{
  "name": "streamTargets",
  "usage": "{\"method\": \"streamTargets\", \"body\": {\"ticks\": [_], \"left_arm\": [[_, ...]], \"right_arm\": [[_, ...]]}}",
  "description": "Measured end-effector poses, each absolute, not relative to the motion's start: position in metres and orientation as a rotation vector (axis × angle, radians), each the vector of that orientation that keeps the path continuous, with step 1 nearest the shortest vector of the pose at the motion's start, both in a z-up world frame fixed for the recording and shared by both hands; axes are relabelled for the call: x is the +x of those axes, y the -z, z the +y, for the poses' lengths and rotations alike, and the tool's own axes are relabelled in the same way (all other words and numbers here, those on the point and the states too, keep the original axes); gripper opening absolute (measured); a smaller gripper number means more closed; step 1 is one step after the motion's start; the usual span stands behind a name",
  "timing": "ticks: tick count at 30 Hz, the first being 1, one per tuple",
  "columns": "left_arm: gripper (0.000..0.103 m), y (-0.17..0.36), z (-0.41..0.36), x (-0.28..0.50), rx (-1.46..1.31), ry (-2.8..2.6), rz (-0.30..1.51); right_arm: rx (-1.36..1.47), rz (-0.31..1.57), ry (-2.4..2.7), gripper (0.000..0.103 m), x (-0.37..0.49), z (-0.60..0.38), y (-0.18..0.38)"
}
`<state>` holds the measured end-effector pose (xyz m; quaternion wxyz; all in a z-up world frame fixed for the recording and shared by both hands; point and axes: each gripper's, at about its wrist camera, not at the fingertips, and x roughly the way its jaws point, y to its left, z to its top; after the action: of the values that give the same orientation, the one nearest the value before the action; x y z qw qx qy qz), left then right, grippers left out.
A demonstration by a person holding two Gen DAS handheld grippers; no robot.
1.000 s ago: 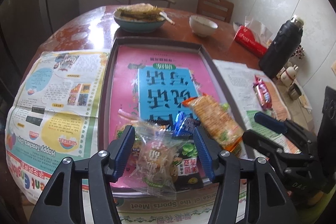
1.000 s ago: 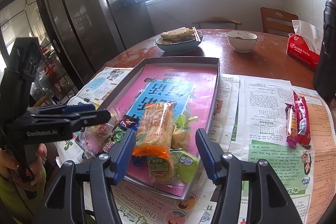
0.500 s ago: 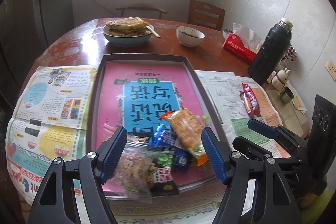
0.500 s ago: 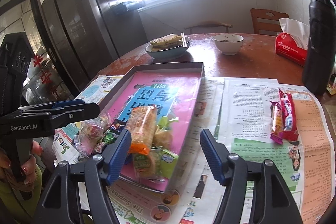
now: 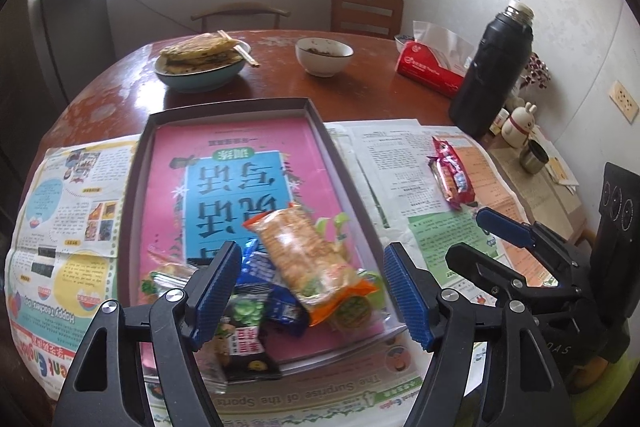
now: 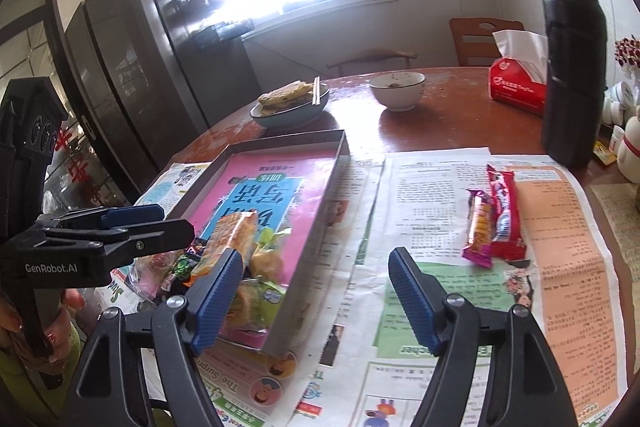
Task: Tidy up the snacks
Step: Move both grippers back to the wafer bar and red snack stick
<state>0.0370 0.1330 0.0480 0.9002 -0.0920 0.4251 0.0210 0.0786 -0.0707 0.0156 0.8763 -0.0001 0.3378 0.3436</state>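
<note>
While most of the snack packets (image 5: 304,279) already lie heaped at the near end of the shallow tray (image 5: 320,125), two packets remain outside it, so the step in hand is judged to be the interval between one deposit and the next pick. The left gripper (image 5: 310,291) hovers above the heap with its fingers (image 5: 216,287) spread wide and nothing pressed between them; the orange cracker packet (image 5: 308,259) and the blue packets (image 5: 280,303) below it rest on the tray's pink printed liner, not in any grip. The right gripper (image 6: 316,291) is opening, with its fingers (image 6: 412,295) apart and only newspaper (image 6: 440,195) visible in the gap; it sits over the tray's right wall and the paper beside it. The two outstanding items, a red packet (image 6: 505,215) and a magenta packet (image 6: 478,227), lie touching side by side on the newspaper, well to the right of the tray and near the black flask (image 6: 574,63) on the worktop (image 6: 440,115). The next move probably calls for the right gripper to travel towards that pair, align its fingers across the narrow width of one packet, descend and close. Because the two packets touch, a careless closure could catch both or push one aside. Whether the heap itself also needs sorting cannot be told.
</note>
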Motion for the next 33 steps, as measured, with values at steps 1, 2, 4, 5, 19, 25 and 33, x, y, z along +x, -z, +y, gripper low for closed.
{"method": "streamTargets", "body": {"ticks": [1, 2, 4, 5, 19, 25, 33], "left_arm": [[0.075, -0.048, 0.131, 0.038, -0.188, -0.041, 0.880], [0.075, -0.049, 0.128, 0.040, -0.186, -0.037, 0.882], [0.075, -0.049, 0.121, 0.044, -0.181, -0.030, 0.887], [0.075, -0.049, 0.118, 0.047, -0.180, -0.023, 0.890], [0.075, -0.038, 0.048, 0.119, -0.148, 0.091, 0.962], [0.075, -0.020, 0.025, 0.158, -0.183, 0.132, 1.018], [0.075, 0.003, 0.011, 0.209, -0.233, 0.145, 1.091]], "right_arm": [[0.003, 0.703, -0.713, 0.075, 0.079, -0.074, -0.016], [0.006, 0.702, -0.709, 0.075, 0.079, -0.077, -0.017], [0.015, 0.697, -0.700, 0.075, 0.080, -0.085, -0.018], [0.019, 0.691, -0.693, 0.075, 0.081, -0.090, -0.019], [0.111, 0.718, -0.477, 0.075, 0.129, -0.173, -0.018], [0.088, 0.767, -0.418, 0.074, 0.162, -0.189, -0.007], [-0.002, 0.831, -0.440, 0.058, 0.197, -0.171, 0.016]]}}
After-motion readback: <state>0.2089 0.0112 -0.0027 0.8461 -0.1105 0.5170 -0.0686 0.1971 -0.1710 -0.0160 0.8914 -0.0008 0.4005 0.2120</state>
